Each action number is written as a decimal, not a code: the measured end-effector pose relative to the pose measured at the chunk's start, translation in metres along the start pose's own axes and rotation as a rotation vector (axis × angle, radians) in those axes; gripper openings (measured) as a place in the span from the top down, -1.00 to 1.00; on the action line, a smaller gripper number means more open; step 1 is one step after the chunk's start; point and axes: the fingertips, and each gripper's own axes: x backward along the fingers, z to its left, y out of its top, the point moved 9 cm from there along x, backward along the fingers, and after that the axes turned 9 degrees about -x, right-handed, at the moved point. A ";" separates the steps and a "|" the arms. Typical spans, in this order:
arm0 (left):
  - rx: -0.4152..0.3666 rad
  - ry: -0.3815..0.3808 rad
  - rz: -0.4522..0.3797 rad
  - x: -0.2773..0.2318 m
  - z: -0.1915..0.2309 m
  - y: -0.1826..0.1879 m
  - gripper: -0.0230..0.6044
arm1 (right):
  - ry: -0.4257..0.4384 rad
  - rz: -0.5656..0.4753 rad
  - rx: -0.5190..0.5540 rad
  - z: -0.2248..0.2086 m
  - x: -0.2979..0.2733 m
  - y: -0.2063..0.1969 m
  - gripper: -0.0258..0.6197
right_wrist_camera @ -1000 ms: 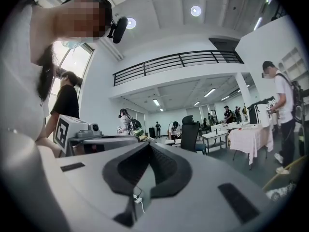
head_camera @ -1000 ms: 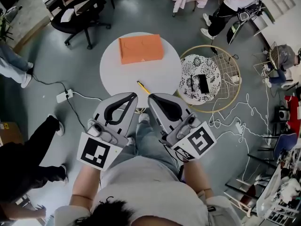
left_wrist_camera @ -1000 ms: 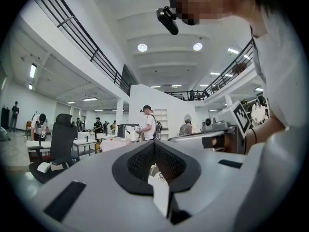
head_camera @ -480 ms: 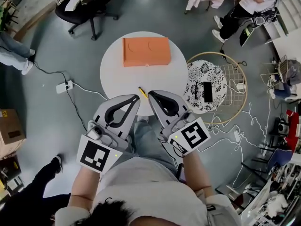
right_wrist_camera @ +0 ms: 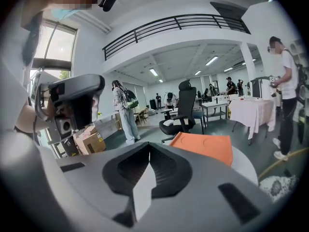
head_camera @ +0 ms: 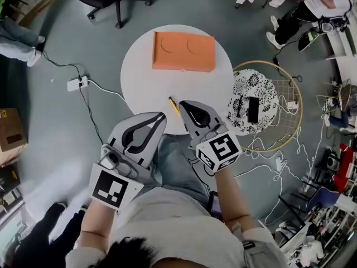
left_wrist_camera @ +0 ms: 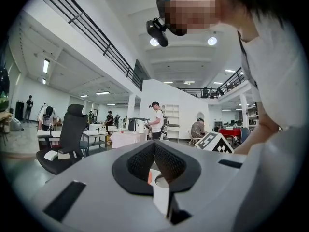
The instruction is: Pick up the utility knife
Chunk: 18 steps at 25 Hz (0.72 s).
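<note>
Table (head_camera: pixel 139 85): plain white top.
Box (head_camera: pixel 184 51), far side of the table: plain orange.
Utility knife (head_camera: pixel 173 104), near edge: yellow.
Left gripper (head_camera: pixel 162 115) and right gripper (head_camera: pixel 181 103): grey shells, black jaw pads.
Marker cube (head_camera: pixel 110 189) on each: black squares on white.
Side table (head_camera: pixel 240 82), right: black-and-white floral pattern.
Floor (head_camera: pixel 72 133): grey.

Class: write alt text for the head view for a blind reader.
From above: a person's right gripper, shut, is beside a yellow utility knife on a round white table; the left gripper, shut, is nearby. An orange box lies farther back.
</note>
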 end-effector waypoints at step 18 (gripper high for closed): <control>0.050 0.052 0.048 -0.004 0.015 -0.034 0.89 | -0.030 0.307 -0.089 -0.047 -0.057 -0.095 0.88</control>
